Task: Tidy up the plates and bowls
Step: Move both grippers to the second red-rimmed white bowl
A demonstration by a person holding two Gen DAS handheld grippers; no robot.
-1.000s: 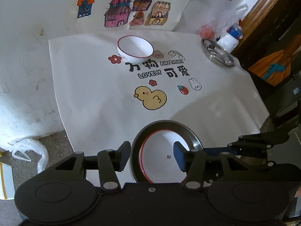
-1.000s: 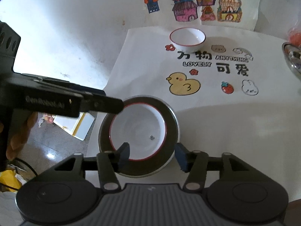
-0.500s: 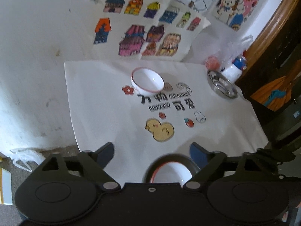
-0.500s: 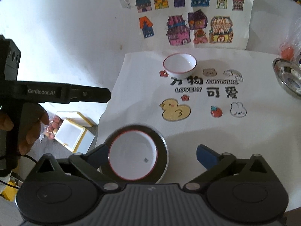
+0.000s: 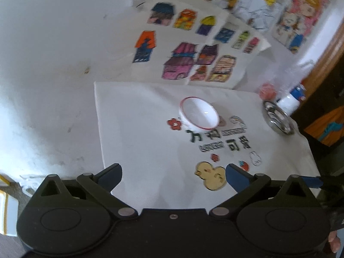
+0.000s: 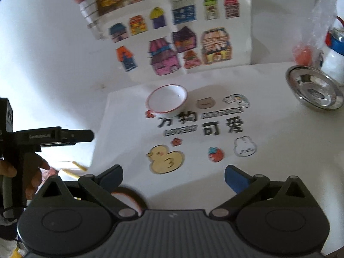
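One white bowl, one steel bowl, one plate, two tools.

White table fills most of both views, w/ printed mat center. House drawings at top. Wood trim upper right in left view.

"LOVELY" and "可爱" on white mat, "GenRobot.AI" on left claw
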